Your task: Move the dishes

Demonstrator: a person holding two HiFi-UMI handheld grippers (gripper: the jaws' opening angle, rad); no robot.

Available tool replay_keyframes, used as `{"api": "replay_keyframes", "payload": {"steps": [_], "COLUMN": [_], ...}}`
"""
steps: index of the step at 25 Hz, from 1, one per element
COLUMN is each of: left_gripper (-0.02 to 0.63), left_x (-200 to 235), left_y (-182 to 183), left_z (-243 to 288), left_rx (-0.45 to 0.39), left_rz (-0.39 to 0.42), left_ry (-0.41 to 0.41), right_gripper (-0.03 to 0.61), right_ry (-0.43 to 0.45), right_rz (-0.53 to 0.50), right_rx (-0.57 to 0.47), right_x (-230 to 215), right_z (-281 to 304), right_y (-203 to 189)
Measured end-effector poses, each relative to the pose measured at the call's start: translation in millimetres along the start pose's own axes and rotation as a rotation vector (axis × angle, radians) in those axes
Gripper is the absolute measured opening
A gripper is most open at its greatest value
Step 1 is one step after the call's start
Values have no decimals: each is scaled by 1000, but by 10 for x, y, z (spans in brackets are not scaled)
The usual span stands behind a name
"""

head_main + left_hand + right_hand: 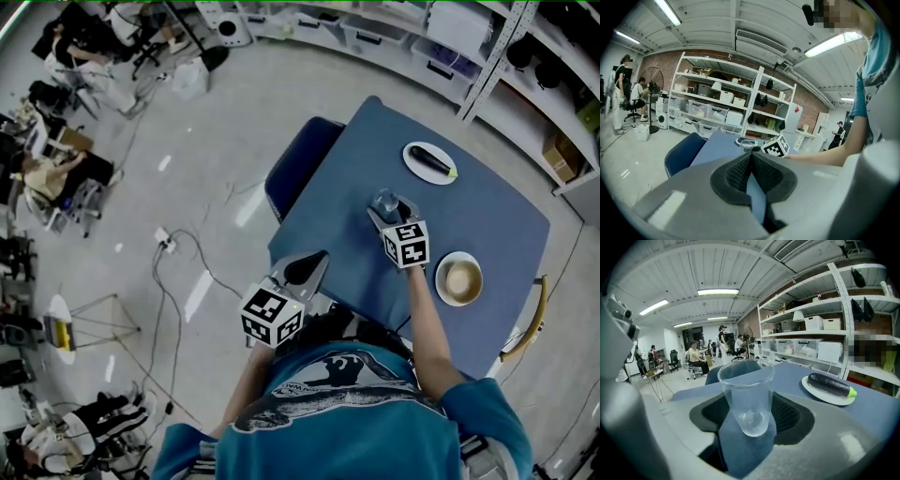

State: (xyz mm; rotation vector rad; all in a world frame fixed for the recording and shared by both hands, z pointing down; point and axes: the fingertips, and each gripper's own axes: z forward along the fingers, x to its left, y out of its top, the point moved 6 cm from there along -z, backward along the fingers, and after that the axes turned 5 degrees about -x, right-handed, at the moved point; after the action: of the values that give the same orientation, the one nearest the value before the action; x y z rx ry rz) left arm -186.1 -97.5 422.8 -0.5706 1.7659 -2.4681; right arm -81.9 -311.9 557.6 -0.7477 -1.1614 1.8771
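Right gripper view shows the right gripper (pixel 746 414) grasping an upright clear glass (pixel 745 387) above the blue table (pixel 790 373); its slick walls could slip loose. Left gripper (pixel 751 160) is clenched, empty

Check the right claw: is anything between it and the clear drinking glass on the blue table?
Nothing visible does. The clear drinking glass already stands upright between the right claw's jaws, their pads against its sides. The white plate carrying a dark aubergine lies off to the right on the blue table, out of the way.
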Motion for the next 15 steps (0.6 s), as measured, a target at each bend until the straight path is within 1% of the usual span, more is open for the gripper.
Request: {"api": "replay_keyframes", "payload": {"steps": [3,4,5,6,10,15], "left_gripper": [12,12,12,12,12,12], "left_x": [-2,-12,-25,-40,-126,-306], "left_y": [-16,-14,-8,0,-1,-21], "left_z": [65,95,129,162,291,497], "left_rx": [6,8,10,12,22,43], "left_rz": [4,5,7,9,19,35], "left_ry": [-24,-36,-49,-63,-128,-220], "right_gripper": [284,300,334,341,341,338], "right_ry": [-8,-10,-12,-13,-23,-46], "right_rz": [37,50,60,66,68,83], "right_rx": [9,13,16,16,-2,-17], "right_x": [-10,-11,-9,-5,35,48], "right_z": [-14,-38,-73,-121,-415,-944], "right_y": [0,2,5,8,0,-114]}}
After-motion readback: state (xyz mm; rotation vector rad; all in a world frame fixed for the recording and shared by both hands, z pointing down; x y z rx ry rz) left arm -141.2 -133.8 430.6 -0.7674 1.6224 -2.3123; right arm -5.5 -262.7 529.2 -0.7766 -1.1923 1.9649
